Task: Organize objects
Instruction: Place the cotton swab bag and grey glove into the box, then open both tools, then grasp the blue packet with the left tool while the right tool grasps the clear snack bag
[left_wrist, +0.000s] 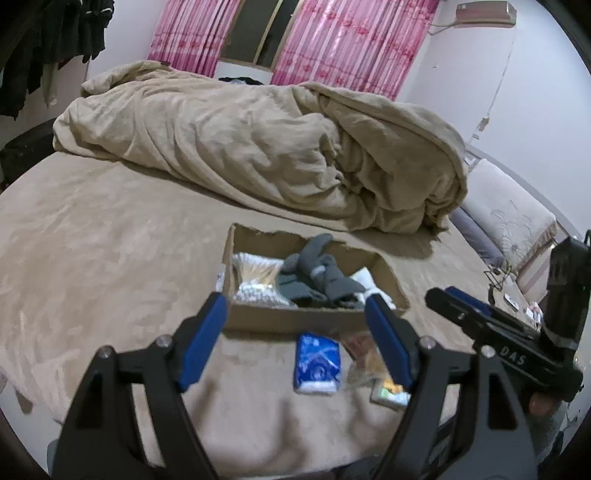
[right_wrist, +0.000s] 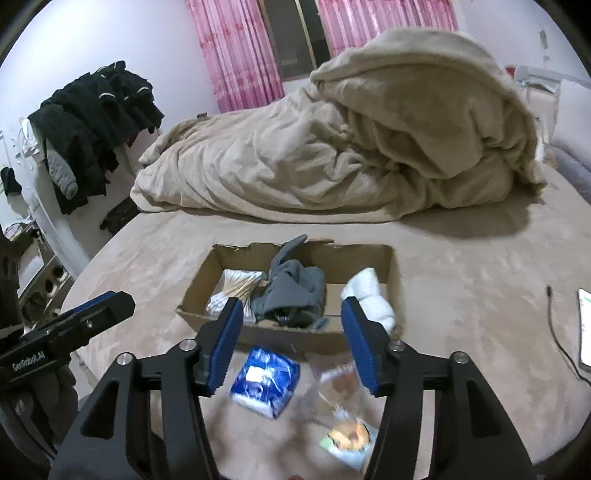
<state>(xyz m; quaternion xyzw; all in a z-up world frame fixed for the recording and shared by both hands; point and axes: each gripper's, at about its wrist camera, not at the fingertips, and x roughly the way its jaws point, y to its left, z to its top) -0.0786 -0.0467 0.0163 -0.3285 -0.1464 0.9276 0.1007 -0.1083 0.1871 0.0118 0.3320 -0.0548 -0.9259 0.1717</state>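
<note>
An open cardboard box sits on the tan bed. It holds cotton swabs, grey socks and a white cloth. In front of it lie a blue tissue pack and a clear snack packet. My left gripper is open and empty above the tissue pack. My right gripper is open and empty above both items; it also shows in the left wrist view.
A crumpled beige duvet fills the far side of the bed. Dark clothes hang at the left. A phone and a black cable lie on the bed at the right. A pillow lies at the right.
</note>
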